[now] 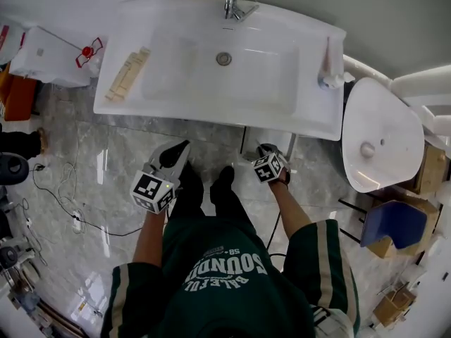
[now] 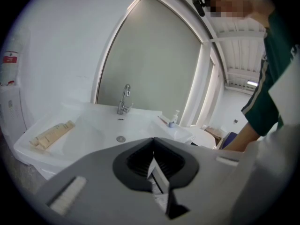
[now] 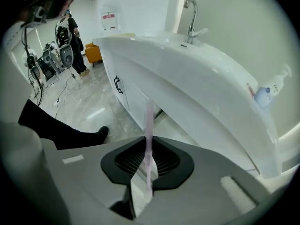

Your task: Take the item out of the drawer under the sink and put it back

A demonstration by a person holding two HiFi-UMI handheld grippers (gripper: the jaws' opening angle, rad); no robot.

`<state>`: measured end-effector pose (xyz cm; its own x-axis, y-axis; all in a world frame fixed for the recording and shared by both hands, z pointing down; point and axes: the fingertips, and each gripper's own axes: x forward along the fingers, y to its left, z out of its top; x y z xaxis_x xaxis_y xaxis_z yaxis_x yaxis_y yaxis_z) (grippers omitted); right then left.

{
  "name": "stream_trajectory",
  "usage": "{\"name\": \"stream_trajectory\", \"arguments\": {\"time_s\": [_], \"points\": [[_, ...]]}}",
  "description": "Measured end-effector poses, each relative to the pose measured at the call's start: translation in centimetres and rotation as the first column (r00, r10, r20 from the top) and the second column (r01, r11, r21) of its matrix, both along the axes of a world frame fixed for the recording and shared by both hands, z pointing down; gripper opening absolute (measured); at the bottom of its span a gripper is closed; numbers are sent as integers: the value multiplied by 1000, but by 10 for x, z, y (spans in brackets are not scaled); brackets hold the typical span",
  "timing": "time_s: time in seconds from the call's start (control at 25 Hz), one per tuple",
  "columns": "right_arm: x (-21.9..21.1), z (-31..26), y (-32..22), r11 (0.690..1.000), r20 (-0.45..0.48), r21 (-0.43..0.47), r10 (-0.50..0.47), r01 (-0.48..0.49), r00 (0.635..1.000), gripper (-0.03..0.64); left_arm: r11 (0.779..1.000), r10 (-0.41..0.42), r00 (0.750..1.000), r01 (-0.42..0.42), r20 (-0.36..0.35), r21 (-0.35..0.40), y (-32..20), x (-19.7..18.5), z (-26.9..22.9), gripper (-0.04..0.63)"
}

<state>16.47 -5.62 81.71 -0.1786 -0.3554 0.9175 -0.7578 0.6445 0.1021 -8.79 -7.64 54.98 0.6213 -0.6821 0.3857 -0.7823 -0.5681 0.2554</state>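
While the right gripper (image 3: 149, 146) pinched a thin pink stick (image 3: 149, 121) near one end, the stick seemed light, stiff and slippery, safer held mid-shaft; the left gripper (image 2: 153, 150) was closed, empty.

The sink (image 1: 211, 97) is white and its tap (image 1: 232, 5) chrome. On the sink's left ledge lies a pale tan slatted piece (image 1: 128, 74). Below the sink, the floor (image 1: 99, 167) is grey marble with white veins. The left gripper (image 1: 178, 150) and right gripper (image 1: 266, 150) are grey, each with a cube of black-and-white squares. The right one's thin stick (image 3: 149, 121) is pale pink. The person's jersey (image 1: 225, 280) is dark green with white lettering.
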Motion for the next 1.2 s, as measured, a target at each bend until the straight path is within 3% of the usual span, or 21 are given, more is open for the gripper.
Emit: {"name": "stream_trajectory", "arguments": {"time_s": [0.36,0.72,0.92,1.2], "points": [[-29,-90,11,988,152,144,25,-48,988,51,997,45,999,-45,0,65,-4,9,-26,51],[-44,-183,-13,945,288,306,19,-111,957,51,993,44,999,-45,8,105,-11,11,-40,51],[-47,-259,-41,894,361,424,-20,-145,932,52,989,30,1000,-31,8,147,-22,10,-58,51],[-48,-351,-73,796,383,587,-113,-147,917,52,977,26,1000,-26,4,212,-38,16,-86,51]]}}
